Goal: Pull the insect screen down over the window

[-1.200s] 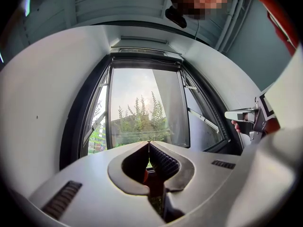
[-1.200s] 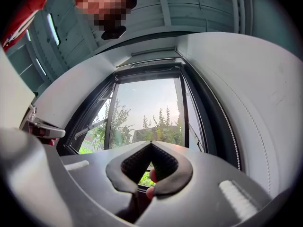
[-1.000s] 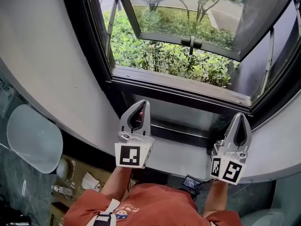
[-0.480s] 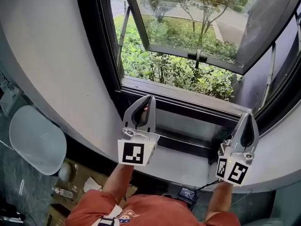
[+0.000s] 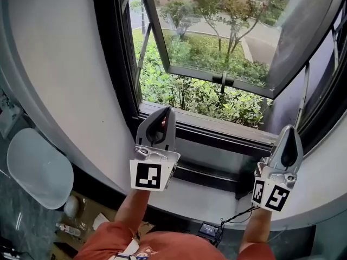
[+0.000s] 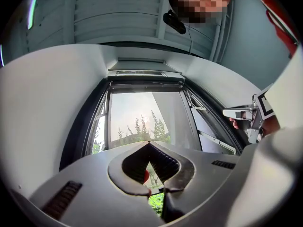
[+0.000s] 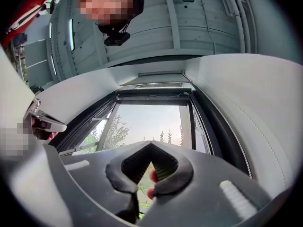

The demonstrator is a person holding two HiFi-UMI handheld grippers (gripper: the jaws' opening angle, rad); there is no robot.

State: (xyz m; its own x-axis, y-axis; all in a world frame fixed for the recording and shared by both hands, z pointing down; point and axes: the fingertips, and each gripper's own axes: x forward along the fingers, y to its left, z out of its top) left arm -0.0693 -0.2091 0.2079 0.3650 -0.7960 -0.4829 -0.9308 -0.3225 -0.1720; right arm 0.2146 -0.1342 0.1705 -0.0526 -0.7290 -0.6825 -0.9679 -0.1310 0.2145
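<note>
A pale curved wall (image 5: 59,75) surrounds a dark-framed window (image 5: 111,64), whose glass sash (image 5: 217,26) is swung outward over green shrubs (image 5: 200,93). No mesh covers the opening. The insect screen seems to be rolled away in the narrow housing (image 7: 154,90) across the top of the frame, high above the sill (image 5: 217,124); its mesh itself cannot be seen.

Both pairs of tongs point up toward that top edge, well short of it. The left tongs (image 5: 164,112) are closed tip to tip with nothing between them, and the right tongs (image 5: 289,130) are closed and empty too, so they would need to open before taking anything.

The mesh is probably light, soft and easily torn, and its roller may pull back. The stiff bottom bar is the likely place to grip, one pair of tongs toward each end, so it comes down level.
</note>
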